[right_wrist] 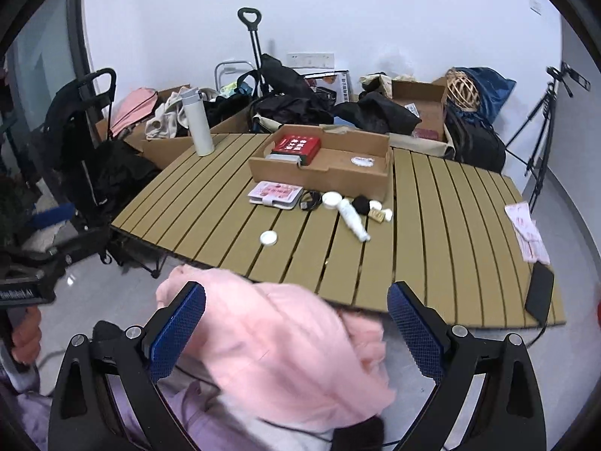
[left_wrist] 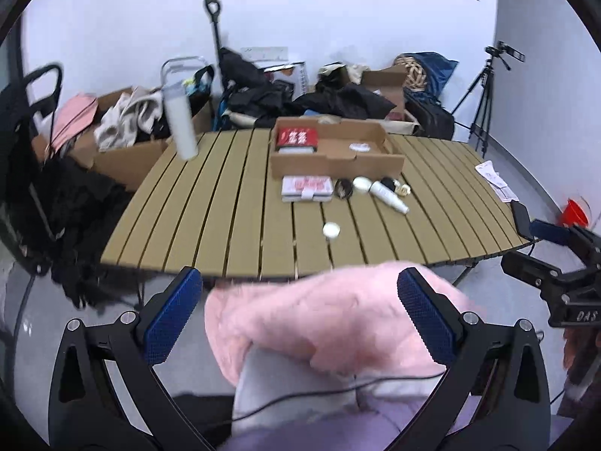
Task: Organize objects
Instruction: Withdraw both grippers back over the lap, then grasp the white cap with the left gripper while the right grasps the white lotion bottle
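A slatted tan table (left_wrist: 210, 203) (right_wrist: 450, 225) holds an open cardboard box (left_wrist: 338, 161) (right_wrist: 330, 174) with a red packet (left_wrist: 296, 137) (right_wrist: 296, 146) inside. In front of the box lie a pink wallet (left_wrist: 307, 187) (right_wrist: 276, 193), a white tube (left_wrist: 388, 196) (right_wrist: 353, 221), a white jar (left_wrist: 360, 184) (right_wrist: 332, 200), black bits and a small white lid (left_wrist: 331, 230) (right_wrist: 269, 238). My left gripper (left_wrist: 298, 319) and right gripper (right_wrist: 296, 334) are both open, held off the table's near edge above a pink fluffy garment (left_wrist: 330, 323) (right_wrist: 278, 353) on the person's lap.
A white bottle (left_wrist: 180, 124) (right_wrist: 198, 124) stands at the table's far left. A black phone (right_wrist: 539, 293) and papers (right_wrist: 526, 233) lie at the right edge. Boxes, clothes, bags and a trolley crowd the floor behind; a tripod (left_wrist: 484, 94) stands right.
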Available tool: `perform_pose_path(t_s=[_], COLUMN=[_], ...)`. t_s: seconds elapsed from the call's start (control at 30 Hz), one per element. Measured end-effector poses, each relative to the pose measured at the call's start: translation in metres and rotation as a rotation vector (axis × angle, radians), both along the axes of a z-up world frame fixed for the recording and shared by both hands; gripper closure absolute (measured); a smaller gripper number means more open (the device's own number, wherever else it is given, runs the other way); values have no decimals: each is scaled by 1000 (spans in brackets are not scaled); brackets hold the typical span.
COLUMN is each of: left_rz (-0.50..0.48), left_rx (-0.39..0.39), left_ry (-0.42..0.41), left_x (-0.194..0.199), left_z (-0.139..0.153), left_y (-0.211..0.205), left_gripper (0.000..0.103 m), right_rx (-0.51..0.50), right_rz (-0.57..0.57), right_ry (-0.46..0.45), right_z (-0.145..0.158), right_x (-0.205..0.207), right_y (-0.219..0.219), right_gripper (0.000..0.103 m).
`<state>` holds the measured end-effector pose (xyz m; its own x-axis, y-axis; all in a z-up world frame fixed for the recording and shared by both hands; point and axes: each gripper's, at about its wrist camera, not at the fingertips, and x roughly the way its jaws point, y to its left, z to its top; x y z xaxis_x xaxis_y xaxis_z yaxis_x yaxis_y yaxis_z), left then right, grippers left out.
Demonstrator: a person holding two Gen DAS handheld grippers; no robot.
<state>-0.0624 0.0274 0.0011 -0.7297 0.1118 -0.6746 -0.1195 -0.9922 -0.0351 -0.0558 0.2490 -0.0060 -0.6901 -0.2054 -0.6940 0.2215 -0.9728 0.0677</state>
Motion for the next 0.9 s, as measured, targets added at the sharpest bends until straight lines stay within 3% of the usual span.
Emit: perform_pose_path(t_s=[0.1, 0.23, 0.43, 0.53, 0.6, 0.7, 0.77, 0.9], left_rz=[-23, -41, -97, -133, -154, -197, -232, -244], left_rx=[8, 5, 20, 17, 2, 17, 35, 0], left_ry=[-13, -38, -62, -74, -81, -108, -152, -249], left_x=[9, 8, -17, -44, -71, -110, -143, -197], left_z=[-12, -24, -43, -55, -63, -79, -97, -138], left_y=[0, 1, 7, 14, 19, 26, 32, 46], left_gripper=[0, 0, 0, 5, 15, 21, 21, 31], right_rx=[-25, 16, -13, -40, -50, -73, -63, -25], right_rz=[15, 1, -24, -20, -9, 10, 7, -8], right_ry=[-15, -28, -32, -66, -89, -103, -113, -142], right_z=[-13, -23, -37, -50, -59, -73, -85, -106], right_x=[12, 9, 1, -18, -35, -69, -100, -154], right_y=[-7, -14, -6, 3, 7, 12, 15, 21], right_gripper=[4, 4, 4, 4, 6, 19, 30, 32])
